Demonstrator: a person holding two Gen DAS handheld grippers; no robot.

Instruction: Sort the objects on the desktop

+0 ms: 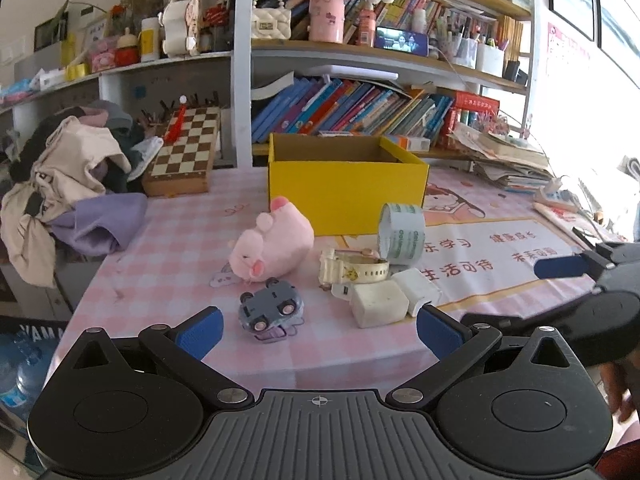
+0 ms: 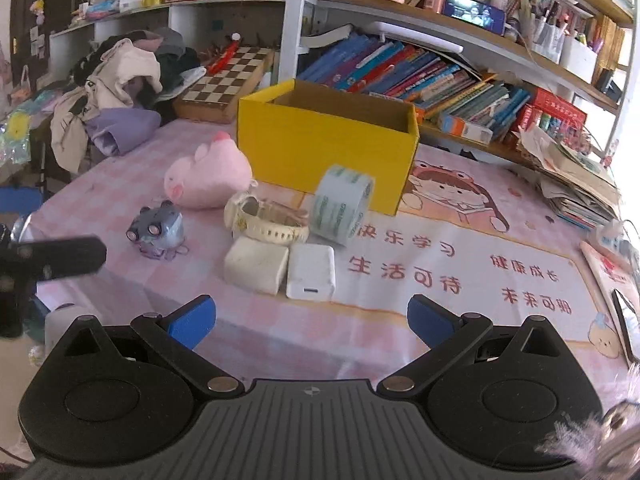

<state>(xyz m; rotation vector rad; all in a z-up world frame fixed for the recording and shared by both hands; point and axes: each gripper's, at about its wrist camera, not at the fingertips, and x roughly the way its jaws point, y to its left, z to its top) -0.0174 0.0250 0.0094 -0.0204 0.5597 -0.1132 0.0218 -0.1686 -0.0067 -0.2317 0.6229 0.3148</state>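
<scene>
Here, both claws hang low over the near edge of the pink checked tablecloth [image 1: 132, 264]: left gripper [image 1: 319, 330] spread wide and empty, right gripper [image 2: 312, 318] likewise spread with nothing between its blue pads. Ahead lie a grey toy car [image 1: 270, 308] on its side, a pink plush pig [image 1: 272, 250], a cream watch [image 1: 354, 268] and two white chargers [image 2: 280, 268] touching side by side. Tape roll [image 2: 342, 204] stands on edge just before the open yellow box [image 2: 326, 146]; box interior mostly hidden.

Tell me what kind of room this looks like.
Most likely a child's study desk at home. Shelves crammed with books sit behind a pink cartoon tablecloth, a chessboard leans nearby, and a pink plush toy lies before a yellow box.
</scene>
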